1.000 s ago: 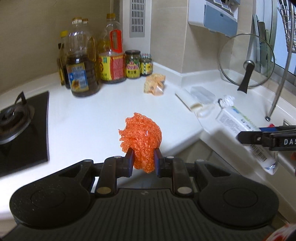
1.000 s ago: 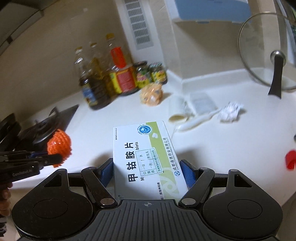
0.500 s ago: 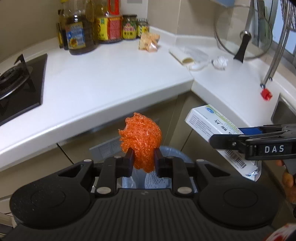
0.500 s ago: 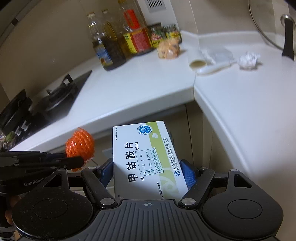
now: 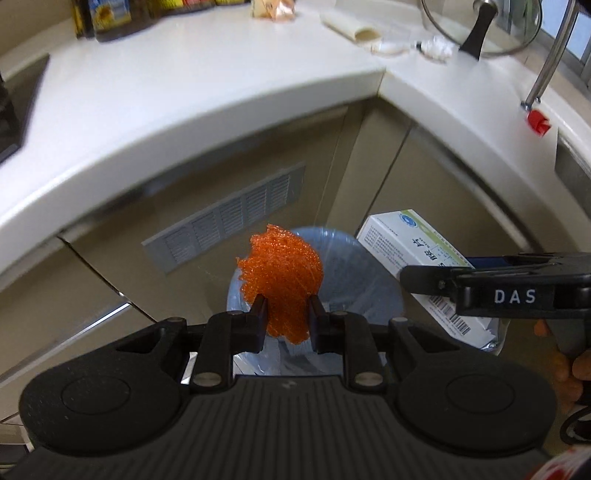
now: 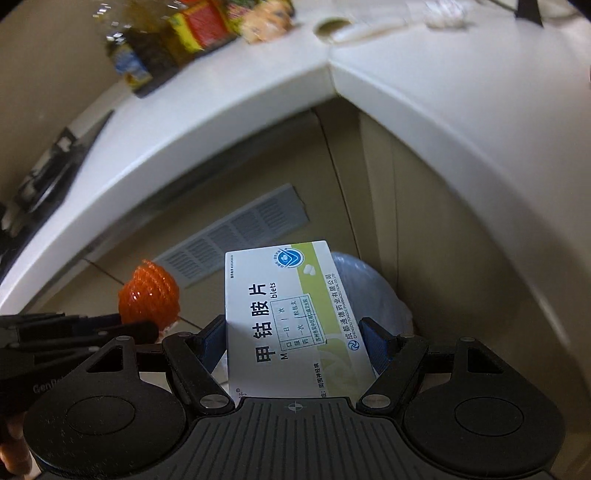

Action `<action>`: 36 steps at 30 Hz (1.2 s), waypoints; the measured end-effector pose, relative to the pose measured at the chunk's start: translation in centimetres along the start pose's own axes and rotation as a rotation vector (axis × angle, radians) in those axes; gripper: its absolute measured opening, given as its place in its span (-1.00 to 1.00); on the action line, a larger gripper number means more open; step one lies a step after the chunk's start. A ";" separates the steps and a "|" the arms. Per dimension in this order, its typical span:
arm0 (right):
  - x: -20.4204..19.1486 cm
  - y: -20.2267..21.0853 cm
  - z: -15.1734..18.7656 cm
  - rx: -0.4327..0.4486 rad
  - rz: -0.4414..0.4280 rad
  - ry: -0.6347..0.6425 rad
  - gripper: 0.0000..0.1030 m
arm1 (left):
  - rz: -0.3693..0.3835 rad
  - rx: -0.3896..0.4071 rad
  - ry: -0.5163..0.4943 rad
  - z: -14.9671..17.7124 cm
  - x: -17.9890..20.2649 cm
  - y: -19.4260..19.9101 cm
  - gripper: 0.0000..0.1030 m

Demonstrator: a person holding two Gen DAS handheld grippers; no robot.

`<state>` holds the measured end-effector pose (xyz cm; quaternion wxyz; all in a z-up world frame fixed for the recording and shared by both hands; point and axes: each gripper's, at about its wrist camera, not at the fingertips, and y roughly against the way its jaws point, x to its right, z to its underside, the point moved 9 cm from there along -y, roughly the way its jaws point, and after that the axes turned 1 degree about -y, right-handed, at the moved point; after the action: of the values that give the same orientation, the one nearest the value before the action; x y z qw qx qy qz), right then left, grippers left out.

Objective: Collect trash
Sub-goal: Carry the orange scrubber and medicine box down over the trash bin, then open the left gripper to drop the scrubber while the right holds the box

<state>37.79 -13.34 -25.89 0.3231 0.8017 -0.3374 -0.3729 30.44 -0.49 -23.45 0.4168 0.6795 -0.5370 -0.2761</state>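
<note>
Left wrist view: the left gripper (image 5: 284, 319), clamped on the orange mesh ball (image 5: 281, 277), has dropped from countertop (image 5: 207, 85) level to above the lined bin (image 5: 354, 273). Alongside, the right gripper (image 6: 293, 345) grips the medicine box (image 6: 291, 321), ready for dropping. Wrappers (image 5: 354, 29) remain by the pot lid (image 5: 480, 29); nothing blocks the bin.

Left gripper (image 5: 285, 320): matte black, ribbed top plate, two round discs, silver screws at the finger pivots, black pads.
Right gripper (image 6: 294, 338): same black build, ribbed plate, silver screws, blue pads (image 6: 374, 341).
Markings: white "DAS" on the right gripper's side; grey "GenRo…" lettering on the left's.
</note>
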 end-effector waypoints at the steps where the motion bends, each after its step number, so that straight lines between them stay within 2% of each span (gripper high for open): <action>1: 0.3 -0.5 0.2 -0.005 0.008 -0.011 0.45 | 0.001 -0.009 -0.002 0.2 0.0 -0.7 -0.61; 10: 3.0 -5.0 2.2 -0.052 0.063 -0.113 0.45 | 0.040 -0.085 -0.018 1.7 0.4 -7.3 -0.61; 24: 5.6 -10.4 3.0 -0.046 0.106 -0.177 0.45 | 0.028 -0.176 -0.011 3.7 -0.6 -15.9 -0.60; 31: 6.1 -11.9 2.8 -0.045 0.117 -0.199 0.45 | 0.038 -0.194 -0.015 3.7 -0.8 -17.9 -0.58; 34: 6.3 -11.3 2.8 -0.042 0.116 -0.204 0.45 | 0.038 -0.188 -0.010 3.6 -0.9 -17.6 -0.40; 36: 6.3 -11.2 2.6 -0.040 0.117 -0.209 0.45 | 0.043 -0.182 -0.006 3.3 -0.9 -17.6 -0.37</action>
<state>42.11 -12.66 -38.23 0.3229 0.7309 -0.4079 -0.4417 36.26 0.84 -40.32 0.4809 0.6264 -0.5255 -0.3167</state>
